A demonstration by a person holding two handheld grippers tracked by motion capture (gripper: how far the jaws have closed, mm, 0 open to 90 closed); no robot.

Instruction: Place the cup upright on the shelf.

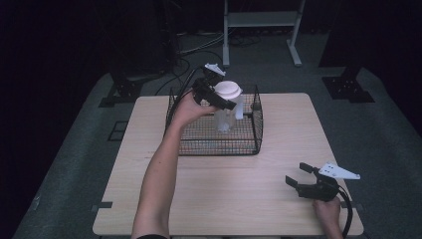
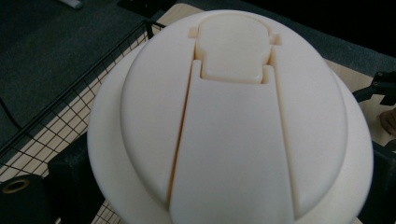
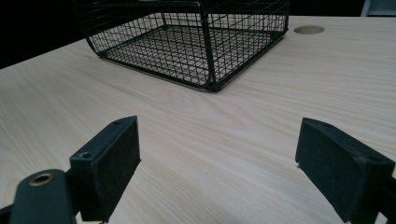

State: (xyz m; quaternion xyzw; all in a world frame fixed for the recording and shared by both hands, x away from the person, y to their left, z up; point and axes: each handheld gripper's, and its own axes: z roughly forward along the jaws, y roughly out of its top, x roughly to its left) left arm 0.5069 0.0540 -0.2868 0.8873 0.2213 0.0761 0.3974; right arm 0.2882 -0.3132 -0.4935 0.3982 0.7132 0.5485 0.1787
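With my left gripper [image 1: 215, 95] clamped on the white-lidded bottle [image 1: 227, 107] over the wire basket [image 1: 257, 124], next comes lowering; right gripper [image 1: 301, 179] idles, jaws apart.

- A light wooden table [image 1: 278, 149] stands on a grey floor [image 1: 378, 129].
- A round hole [image 3: 308, 29] is in the table top near its far edge.
- A pale metal frame [image 1: 261, 20], maybe legs of a stand, is behind the table.
- Black cables [image 1: 186, 62] lie on the floor.

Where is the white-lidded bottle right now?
In the high view, the bottle hangs over the wire basket at the table's far side, held by the left claw.
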